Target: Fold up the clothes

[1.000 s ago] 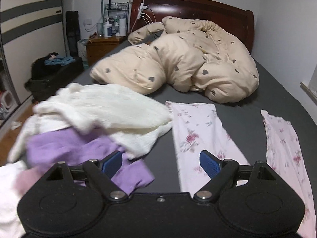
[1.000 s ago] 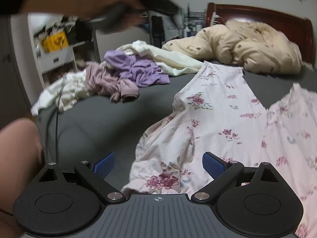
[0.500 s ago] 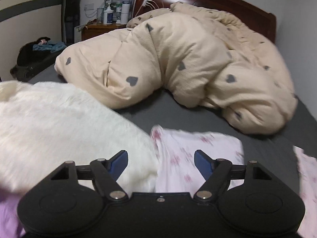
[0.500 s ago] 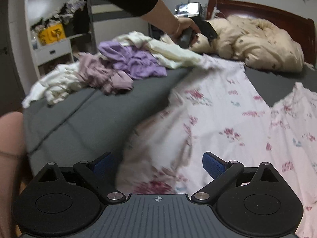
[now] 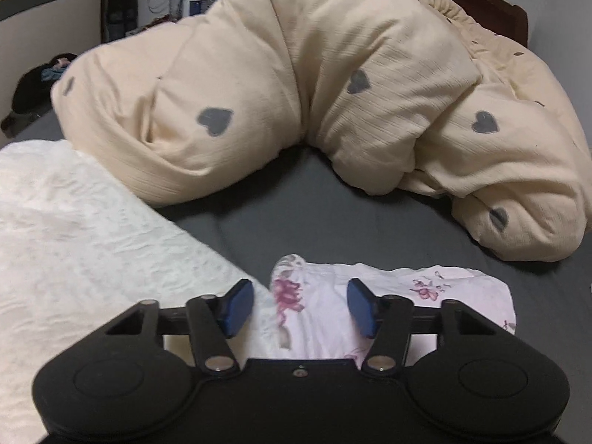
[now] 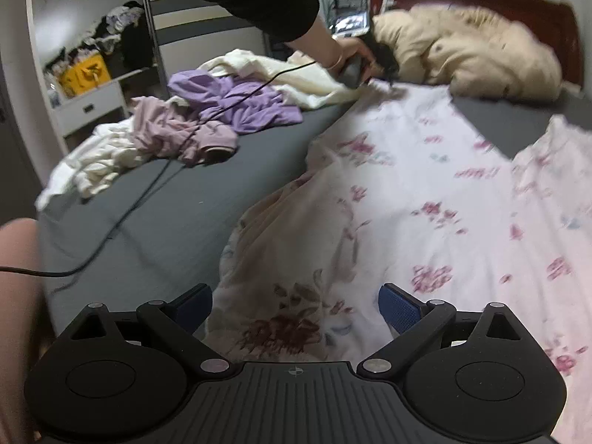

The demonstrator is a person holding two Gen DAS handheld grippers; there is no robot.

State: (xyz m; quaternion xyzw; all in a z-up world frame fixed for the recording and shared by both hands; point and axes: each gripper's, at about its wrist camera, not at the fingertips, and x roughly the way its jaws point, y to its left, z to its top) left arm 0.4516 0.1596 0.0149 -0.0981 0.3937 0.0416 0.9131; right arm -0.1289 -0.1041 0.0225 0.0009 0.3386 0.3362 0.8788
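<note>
Right wrist view showed the right gripper [image 6: 295, 305] low over the near end of the floral trousers [image 6: 425, 185], its jaws spread wide with the bunched, dark-flowered hem lying between them but not pinched. From there the trousers ran away lengthwise up the grey bed [image 6: 177, 222], one leg stretching toward the far end where the left hand [image 6: 347, 55] held its tool at the cloth's far corner. Left wrist view showed the left gripper [image 5: 300, 305] also released, jaws apart astride that far edge of the trousers [image 5: 388, 296], nothing clamped. So each gripper sat at one end of the same long leg, the right nearer the hem. A cream garment [image 5: 74, 240] lay just beside on the left, and the heart-print duvet [image 5: 333, 92] was heaped beyond. A pile of purple clothes [image 6: 236, 103] waited well apart.
</note>
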